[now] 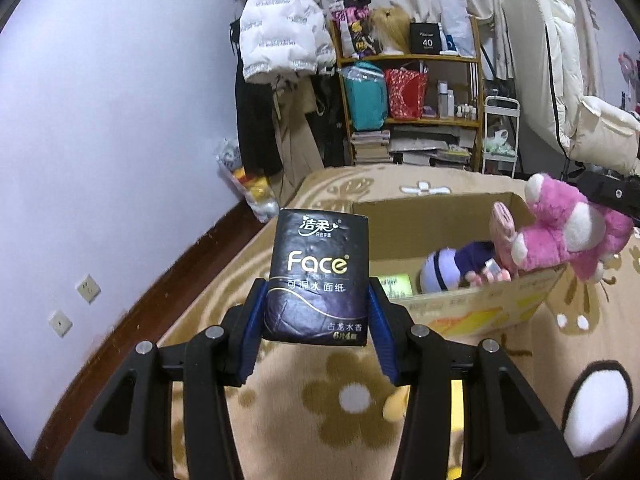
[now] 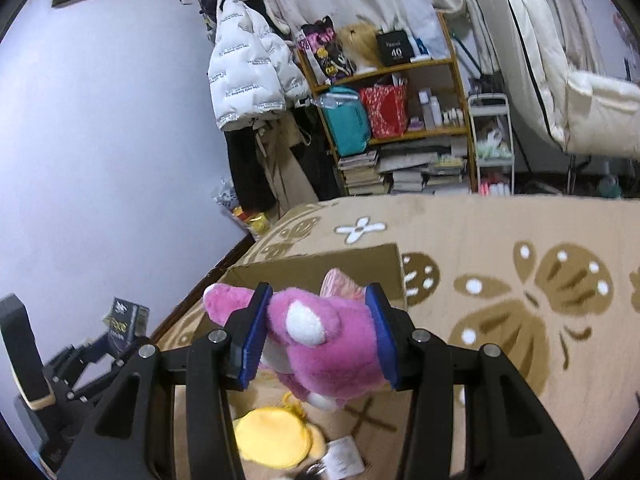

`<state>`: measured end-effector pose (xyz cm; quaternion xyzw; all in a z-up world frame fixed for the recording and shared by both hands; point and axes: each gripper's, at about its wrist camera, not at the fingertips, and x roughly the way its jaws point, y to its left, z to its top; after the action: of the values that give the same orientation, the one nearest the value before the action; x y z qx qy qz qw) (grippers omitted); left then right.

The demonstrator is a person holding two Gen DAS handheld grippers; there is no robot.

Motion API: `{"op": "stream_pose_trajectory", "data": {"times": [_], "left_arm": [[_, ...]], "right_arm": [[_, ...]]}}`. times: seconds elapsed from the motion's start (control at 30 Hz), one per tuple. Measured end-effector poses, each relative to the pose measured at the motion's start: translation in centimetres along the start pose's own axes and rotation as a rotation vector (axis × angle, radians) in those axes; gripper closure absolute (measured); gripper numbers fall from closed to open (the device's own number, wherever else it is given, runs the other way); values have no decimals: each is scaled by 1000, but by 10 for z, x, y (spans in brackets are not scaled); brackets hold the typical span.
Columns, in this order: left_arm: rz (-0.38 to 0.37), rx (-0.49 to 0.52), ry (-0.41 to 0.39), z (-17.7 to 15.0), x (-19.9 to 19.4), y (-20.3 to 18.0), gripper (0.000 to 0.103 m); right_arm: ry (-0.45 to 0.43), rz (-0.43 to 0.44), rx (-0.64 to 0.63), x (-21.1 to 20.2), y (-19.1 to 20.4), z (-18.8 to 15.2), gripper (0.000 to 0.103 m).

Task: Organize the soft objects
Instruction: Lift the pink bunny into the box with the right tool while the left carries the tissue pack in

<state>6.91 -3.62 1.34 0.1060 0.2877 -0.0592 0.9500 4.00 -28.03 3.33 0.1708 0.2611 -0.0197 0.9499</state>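
Observation:
My left gripper [image 1: 318,300] is shut on a black "Face" tissue pack [image 1: 318,276], held upright above the patterned bed cover, left of the open cardboard box [image 1: 472,308]. My right gripper [image 2: 318,320] is shut on a pink plush bear [image 2: 320,344]; in the left wrist view the bear [image 1: 568,236] hangs over the box's right rim, with the right gripper [image 1: 612,194] behind it. Inside the box lie a purple-and-white plush [image 1: 452,268] and a pink winged toy [image 1: 504,228]. The left gripper with the tissue pack [image 2: 124,324] shows at the far left of the right wrist view.
A yellow plush [image 2: 272,440] lies on the bed below my right gripper. The tan butterfly-patterned bed cover [image 2: 520,320] spreads to the right. A wooden shelf [image 1: 408,92], hung coats [image 1: 280,32] and a white cart [image 1: 500,136] stand beyond the bed. The wall is on the left.

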Motion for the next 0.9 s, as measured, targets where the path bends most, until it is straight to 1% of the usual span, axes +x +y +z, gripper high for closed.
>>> {"op": "stream_pose_trajectory", "data": {"times": [0.13,0.37,0.63,0.73,0.8,0.9], "left_arm": [[-18,-20,-11,10,14,-1,57],[-27,-6,-32,26,35,-7,56],[-61,49,-60,43,50,-26,56],[-98,57,-43,43,58,-32,56],[-139,50,-11,40,66,-35,56],[-164,52,21,36,76,-39,56]], "right_arm": [[-5,7,-5,12,-1,2,53],[-28,22,-40,29,4,5,53],[-8,33,-47,51,2,6,53],[3,34,-43,57,1,6,53],[7,38,-36,61,-1,5,53],[0,44,-25,65,-6,4,52]]}}
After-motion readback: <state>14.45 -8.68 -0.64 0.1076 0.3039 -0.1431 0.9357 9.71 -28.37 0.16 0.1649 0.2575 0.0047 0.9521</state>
